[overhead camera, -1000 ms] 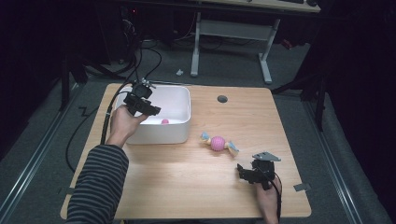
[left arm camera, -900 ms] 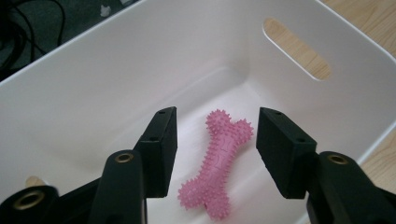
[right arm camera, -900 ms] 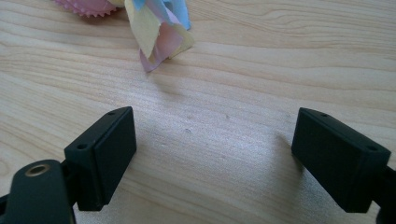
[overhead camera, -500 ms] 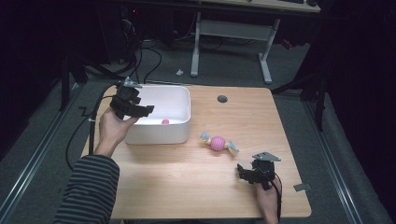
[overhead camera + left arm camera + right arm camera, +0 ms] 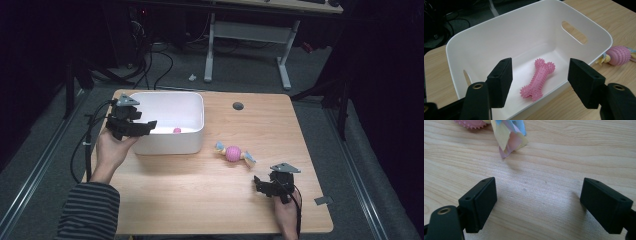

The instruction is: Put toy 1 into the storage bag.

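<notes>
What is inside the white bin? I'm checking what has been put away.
One pink spiky bone toy lies on the white bin's floor. The near wall hides a strip of floor.

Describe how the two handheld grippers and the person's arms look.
Both the left gripper and the right gripper are black, each topped by a grey three-cornered plate and trailing a black cable. Their jaws end in blocky rectangular black pads with small screw holes. The left arm wears a dark striped sleeve.

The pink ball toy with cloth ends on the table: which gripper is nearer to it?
Right. The right gripper sits just below-right of the ball toy; the left gripper is beyond the white bin.
</notes>
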